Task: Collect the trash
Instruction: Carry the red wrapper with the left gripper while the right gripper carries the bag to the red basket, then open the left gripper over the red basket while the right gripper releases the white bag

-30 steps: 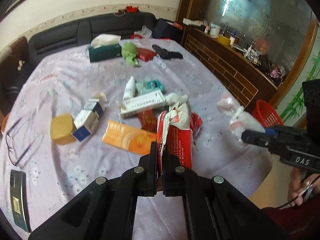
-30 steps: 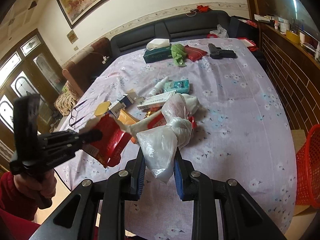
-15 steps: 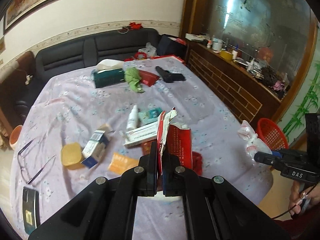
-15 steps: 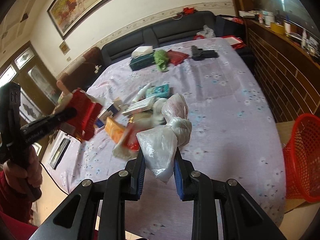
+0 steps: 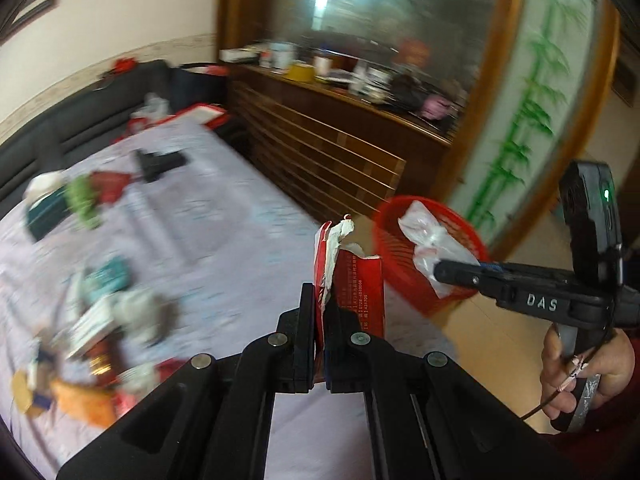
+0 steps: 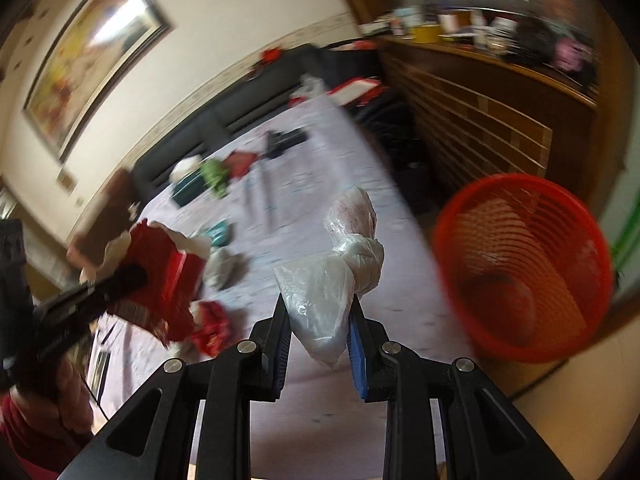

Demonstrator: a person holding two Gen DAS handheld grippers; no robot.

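My left gripper (image 5: pixel 320 304) is shut on a torn red paper packet (image 5: pixel 356 284), held up over the table's right edge. My right gripper (image 6: pixel 318 312) is shut on a knotted clear plastic bag (image 6: pixel 340 264). In the left wrist view that bag (image 5: pixel 432 240) hangs in front of the red mesh basket (image 5: pixel 404 264) on the floor, with the right gripper (image 5: pixel 444 270) beside it. The right wrist view shows the red basket (image 6: pixel 520 264) at the right and the left gripper (image 6: pixel 128 276) with the red packet (image 6: pixel 164 276) at the left.
A table with a lilac flowered cloth (image 5: pixel 208 232) carries loose boxes, wrappers and a tissue box (image 5: pixel 48 212). A dark sofa (image 5: pixel 72 128) runs behind it. A wooden slatted counter (image 5: pixel 328 140) stands close to the basket. A person's hand (image 5: pixel 588 368) grips the right tool.
Both grippers have swung right, away from the table's middle toward the red basket, each keeping its load. The basket now looks much larger and nearer in both views.
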